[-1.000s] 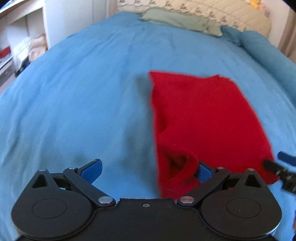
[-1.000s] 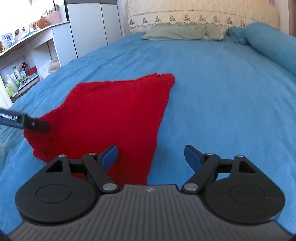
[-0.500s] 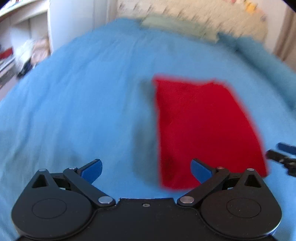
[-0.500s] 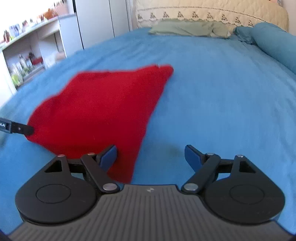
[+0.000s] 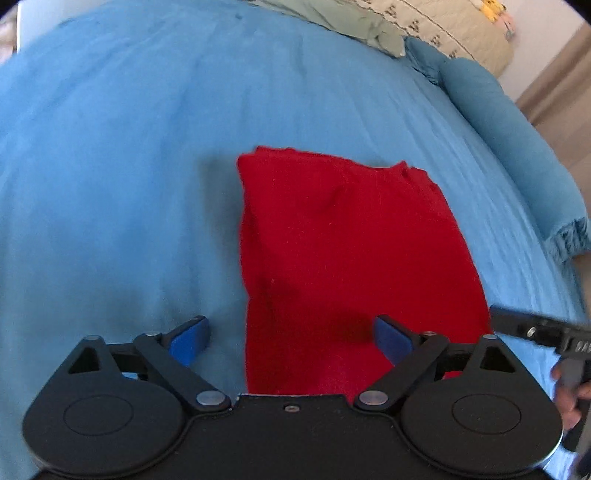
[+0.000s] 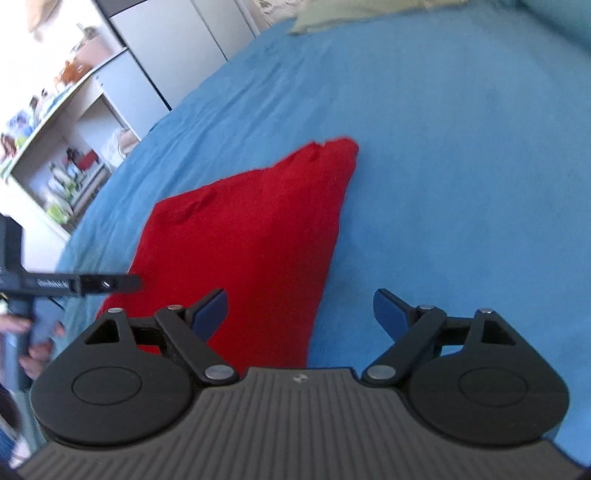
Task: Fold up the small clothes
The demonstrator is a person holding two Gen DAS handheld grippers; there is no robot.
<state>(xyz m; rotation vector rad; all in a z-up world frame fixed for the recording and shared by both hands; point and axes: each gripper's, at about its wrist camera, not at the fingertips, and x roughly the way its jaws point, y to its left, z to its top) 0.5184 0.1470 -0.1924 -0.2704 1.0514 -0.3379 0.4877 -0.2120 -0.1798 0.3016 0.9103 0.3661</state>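
A red knit garment, folded into a rough rectangle, lies flat on the blue bedspread of the bed, out in its middle stretch and well short of the pillows at the head end. Its far edge shows stacked layers with a small notch near the far right corner; the surface has a few soft creases.

The left gripper hangs just above the garment's near left edge with its blue-padded jaws spread wide and nothing between them: the left pad sits over bare bedspread, the right pad over red fabric. The right gripper is likewise spread wide and empty over the garment's near right edge, its left pad above the cloth and its right pad above the bedspread.

At the head end lie a pale green pillow and a cream quilted cushion. A long blue bolster runs along the bed's right edge. Beyond the left edge stand white shelves holding small cluttered items.
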